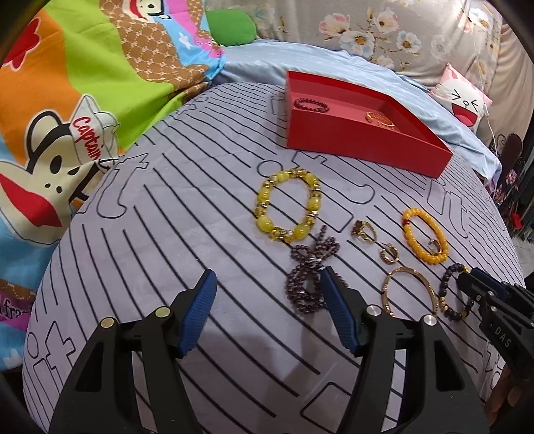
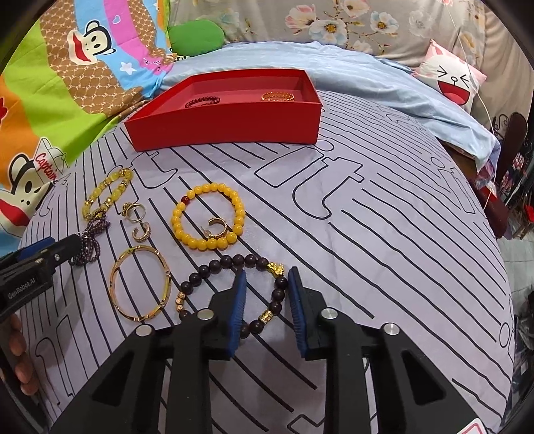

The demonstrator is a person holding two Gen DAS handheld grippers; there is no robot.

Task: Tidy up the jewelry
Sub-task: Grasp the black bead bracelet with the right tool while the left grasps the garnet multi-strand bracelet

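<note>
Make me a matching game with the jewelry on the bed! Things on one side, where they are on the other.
Things:
1. dark red bracelet
2. gold earring
3. dark bead bracelet
4. purple bead string

Places:
A. between the right claw's open fingers
B. inside the red box
C. beside the left claw
D. inside the ring of the orange bead bracelet

Pairs: 1-B, 2-D, 3-A, 4-C

A home bedroom: a striped bedsheet, cartoon quilt and floral pillows.
</note>
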